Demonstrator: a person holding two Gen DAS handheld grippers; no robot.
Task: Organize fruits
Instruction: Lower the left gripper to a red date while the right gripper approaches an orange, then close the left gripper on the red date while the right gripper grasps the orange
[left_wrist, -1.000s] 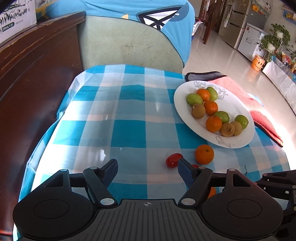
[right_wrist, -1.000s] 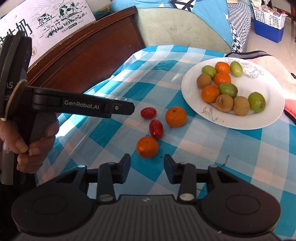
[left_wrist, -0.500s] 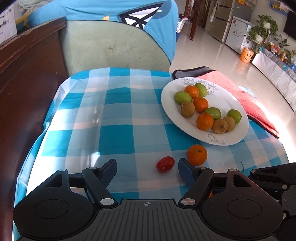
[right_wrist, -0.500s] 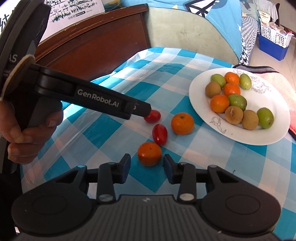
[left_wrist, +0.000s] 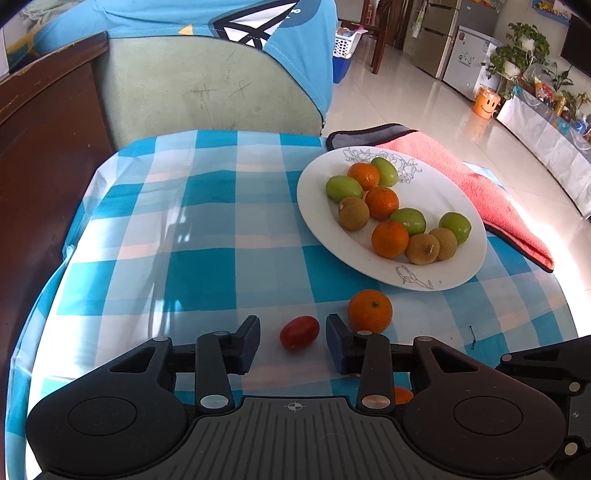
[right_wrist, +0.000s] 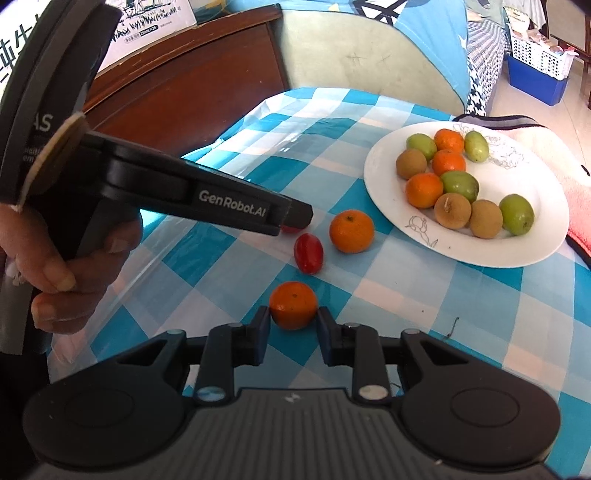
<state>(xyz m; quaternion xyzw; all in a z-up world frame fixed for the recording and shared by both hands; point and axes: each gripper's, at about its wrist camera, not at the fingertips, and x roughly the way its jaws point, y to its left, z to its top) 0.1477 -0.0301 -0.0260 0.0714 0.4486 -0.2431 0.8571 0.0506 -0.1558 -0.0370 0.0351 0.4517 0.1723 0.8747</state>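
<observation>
Picking up two loose fruits at once, one per hand. My right tongs (right_wrist: 293, 319) are closed on the near orange (right_wrist: 293, 304), both pads pressed against its sides while it sits on the checked cloth (right_wrist: 480, 314). My left tongs (left_wrist: 291, 341) are closing around a red tomato (left_wrist: 299, 331); it lies between the pads with gaps showing on both sides, so no grip yet. A second tomato (right_wrist: 307, 253) and another orange (right_wrist: 351, 230) lie loose on the cloth, just at 12 o'clock from my right tongs. The white plate (right_wrist: 546, 192) sits at about 1 o'clock from both tongs, already carrying oranges, green fruits and brown ones. Next, I reckon: finish the left squeeze gently, since the tomato looks soft and smooth and could pop out sideways, then lift both and carry them toward the plate, setting them in the bare part near its rim. Two loose fruits would then remain.
</observation>
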